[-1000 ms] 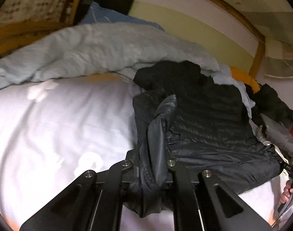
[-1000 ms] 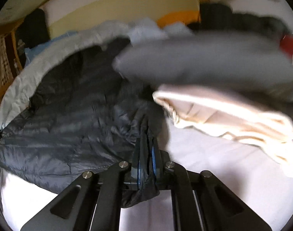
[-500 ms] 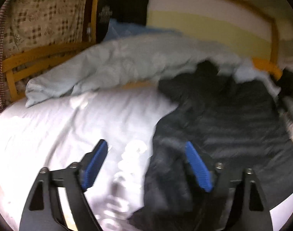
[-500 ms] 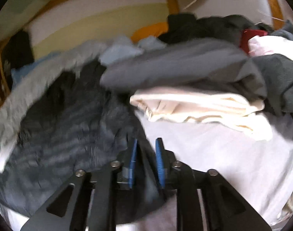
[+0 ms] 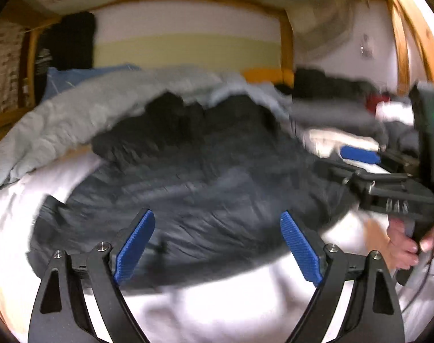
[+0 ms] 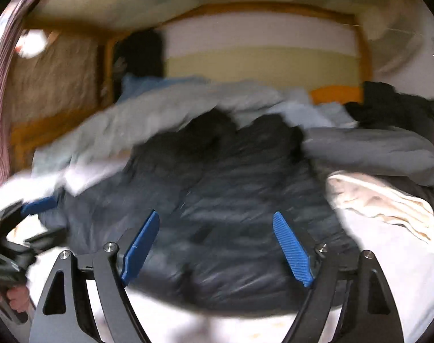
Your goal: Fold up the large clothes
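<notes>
A black quilted down jacket (image 5: 205,188) lies spread flat on the white bed sheet (image 5: 217,308); it also shows in the right wrist view (image 6: 239,200). My left gripper (image 5: 218,245) is open and empty, held just above the jacket's near hem. My right gripper (image 6: 217,245) is open and empty over the same hem. The right gripper also shows at the right of the left wrist view (image 5: 388,177), and the left gripper at the far left of the right wrist view (image 6: 22,228). Both views are motion-blurred.
A light grey duvet (image 5: 102,114) is bunched along the far side of the bed. A pile of grey, cream and dark clothes (image 6: 382,171) lies at the right. A wooden bed frame (image 5: 287,45) and striped wall stand behind.
Both grippers let go of the jacket and opened wide. They pulled back from it, and the jacket now lies flat on the sheet.
</notes>
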`<action>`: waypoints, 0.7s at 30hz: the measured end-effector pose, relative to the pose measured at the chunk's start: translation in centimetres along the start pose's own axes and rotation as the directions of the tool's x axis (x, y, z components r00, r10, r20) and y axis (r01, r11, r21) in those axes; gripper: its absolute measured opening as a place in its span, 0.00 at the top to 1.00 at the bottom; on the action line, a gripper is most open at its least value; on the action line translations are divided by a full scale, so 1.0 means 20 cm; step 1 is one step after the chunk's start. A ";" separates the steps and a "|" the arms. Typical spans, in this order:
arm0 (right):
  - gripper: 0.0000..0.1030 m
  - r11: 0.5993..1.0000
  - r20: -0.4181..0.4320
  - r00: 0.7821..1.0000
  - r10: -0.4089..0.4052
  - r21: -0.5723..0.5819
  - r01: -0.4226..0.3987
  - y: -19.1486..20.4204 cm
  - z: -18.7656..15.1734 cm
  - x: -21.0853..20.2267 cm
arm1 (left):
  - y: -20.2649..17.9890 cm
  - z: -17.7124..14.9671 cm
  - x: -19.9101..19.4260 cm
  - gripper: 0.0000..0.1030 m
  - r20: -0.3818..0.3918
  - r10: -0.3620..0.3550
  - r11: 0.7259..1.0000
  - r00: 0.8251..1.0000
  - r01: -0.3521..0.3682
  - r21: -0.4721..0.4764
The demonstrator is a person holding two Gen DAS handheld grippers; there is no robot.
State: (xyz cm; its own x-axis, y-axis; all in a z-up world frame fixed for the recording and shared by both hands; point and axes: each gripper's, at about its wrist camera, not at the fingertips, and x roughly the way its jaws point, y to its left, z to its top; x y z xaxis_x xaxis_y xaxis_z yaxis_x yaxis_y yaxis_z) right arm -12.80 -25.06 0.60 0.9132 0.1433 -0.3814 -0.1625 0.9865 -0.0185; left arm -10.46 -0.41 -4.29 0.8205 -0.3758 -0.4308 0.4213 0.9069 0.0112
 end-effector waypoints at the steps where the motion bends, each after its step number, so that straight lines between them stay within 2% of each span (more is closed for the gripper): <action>1: 0.19 0.999 -0.027 1.000 0.001 -0.032 -0.002 0.06 -0.03 0.04 | -0.01 -0.01 0.04 0.13 -0.030 -0.004 1.000 1.000 0.004 0.007; 3: 0.21 0.999 -0.105 0.994 0.012 -0.042 -0.016 0.12 -0.10 0.12 | -0.02 -0.02 0.16 0.14 -0.086 -0.018 0.999 0.996 0.021 0.040; 5: 0.20 0.999 -0.218 0.976 0.008 0.033 -0.001 0.09 -0.19 0.24 | 0.00 0.00 0.22 0.14 -0.110 0.031 0.999 0.993 -0.028 0.029; 6: 0.20 0.995 -0.257 0.966 0.026 0.098 -0.001 0.03 -0.22 0.29 | 0.04 0.00 0.27 0.14 -0.139 0.034 0.999 0.990 -0.035 -0.006; 9: 0.20 0.989 -0.258 0.966 -0.009 0.141 0.047 -0.06 -0.22 0.33 | 0.15 -0.03 0.37 0.13 -0.204 0.027 0.994 0.979 -0.047 -0.094; 16: 0.17 0.990 -0.269 0.959 -0.093 0.075 0.117 -0.08 -0.26 0.43 | 0.14 -0.08 0.45 0.11 -0.256 0.033 0.994 0.966 -0.059 -0.097; 19: 0.16 0.991 -0.280 0.955 -0.098 0.062 0.120 -0.06 -0.25 0.45 | 0.15 -0.07 0.43 0.11 -0.237 0.020 0.993 0.971 -0.046 -0.108; 21: 0.18 0.990 -0.269 0.959 -0.090 0.080 0.116 -0.08 -0.23 0.42 | 0.17 -0.05 0.36 0.15 -0.196 0.025 0.990 0.980 -0.050 -0.128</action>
State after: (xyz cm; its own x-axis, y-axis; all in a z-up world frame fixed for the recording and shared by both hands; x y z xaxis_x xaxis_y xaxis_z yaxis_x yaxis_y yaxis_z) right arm -6.71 -25.77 -6.84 0.7897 0.0270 -0.6129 -0.0252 0.9996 0.0116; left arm -3.48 0.19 -8.31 0.7391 -0.3088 -0.5987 0.3265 0.9416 -0.0827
